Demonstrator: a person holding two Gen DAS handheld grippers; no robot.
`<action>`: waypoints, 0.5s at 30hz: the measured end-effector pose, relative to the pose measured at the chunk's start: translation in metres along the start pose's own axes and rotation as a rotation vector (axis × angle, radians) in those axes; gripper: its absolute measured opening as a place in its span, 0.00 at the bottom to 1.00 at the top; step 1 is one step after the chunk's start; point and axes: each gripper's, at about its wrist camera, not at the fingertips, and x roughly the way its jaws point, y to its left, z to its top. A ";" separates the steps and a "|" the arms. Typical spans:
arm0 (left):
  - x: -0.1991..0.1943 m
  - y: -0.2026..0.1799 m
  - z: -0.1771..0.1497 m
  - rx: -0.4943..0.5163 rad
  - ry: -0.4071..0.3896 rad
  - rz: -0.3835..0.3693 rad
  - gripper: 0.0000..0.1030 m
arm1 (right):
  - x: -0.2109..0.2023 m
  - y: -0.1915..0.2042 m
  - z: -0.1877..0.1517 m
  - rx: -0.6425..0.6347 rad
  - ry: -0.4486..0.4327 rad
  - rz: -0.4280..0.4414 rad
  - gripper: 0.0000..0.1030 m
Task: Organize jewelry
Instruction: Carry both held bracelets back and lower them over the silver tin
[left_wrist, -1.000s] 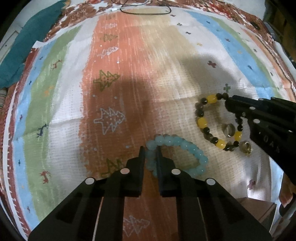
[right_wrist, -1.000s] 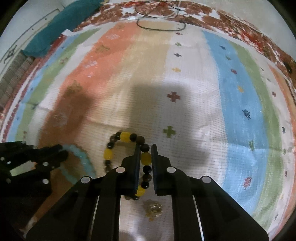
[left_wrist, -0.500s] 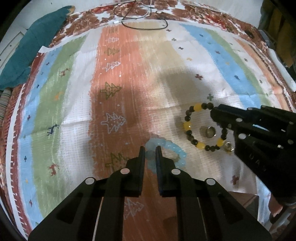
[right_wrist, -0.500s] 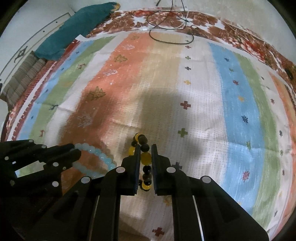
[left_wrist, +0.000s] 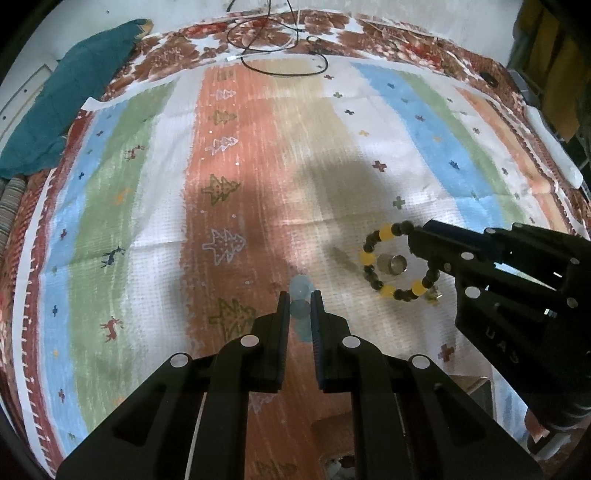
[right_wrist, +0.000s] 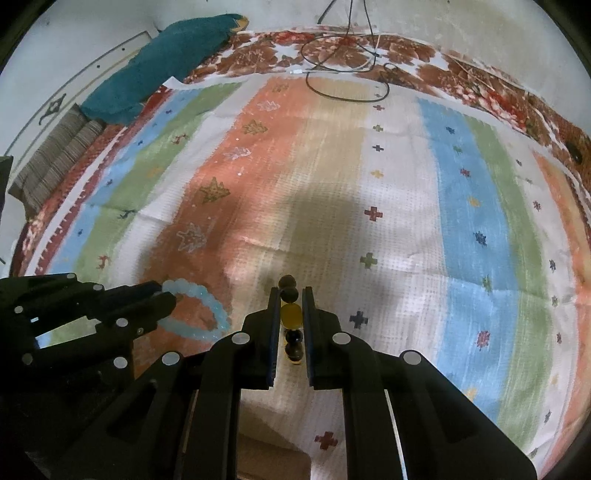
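Note:
My left gripper (left_wrist: 300, 308) is shut on a pale blue bead bracelet (left_wrist: 299, 295), which hangs edge-on between the fingers above the striped cloth (left_wrist: 258, 166). My right gripper (right_wrist: 290, 295) is shut on a bracelet of yellow and dark beads (right_wrist: 291, 314), also lifted off the cloth. In the left wrist view the right gripper (left_wrist: 419, 242) enters from the right with the yellow and dark bracelet (left_wrist: 369, 256) dangling as an open loop. A silver ring (left_wrist: 393, 264) lies on the cloth beneath that loop, and a small gold piece (left_wrist: 433, 295) lies beside it. The right wrist view shows the left gripper (right_wrist: 164, 295) holding the blue bracelet (right_wrist: 207, 306).
A teal cloth (right_wrist: 166, 62) and a striped cushion (right_wrist: 55, 155) lie at the far left. A black cable (left_wrist: 280, 55) loops at the far edge of the cloth. A tan box (right_wrist: 273, 458) sits below the grippers at the near edge.
Both grippers have risen, each lifting its bracelet off the cloth. The blue bracelet now hangs edge-on in the left gripper's fingers. The ring and gold piece stayed on the cloth.

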 end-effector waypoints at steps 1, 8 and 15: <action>-0.002 0.000 0.000 -0.001 -0.004 -0.003 0.10 | -0.002 0.000 -0.001 -0.002 -0.002 -0.005 0.12; -0.011 -0.003 -0.002 -0.003 -0.019 -0.002 0.10 | -0.019 0.000 -0.006 0.008 -0.028 -0.005 0.12; -0.023 -0.007 -0.005 -0.003 -0.042 -0.011 0.10 | -0.034 0.002 -0.012 0.003 -0.049 -0.008 0.12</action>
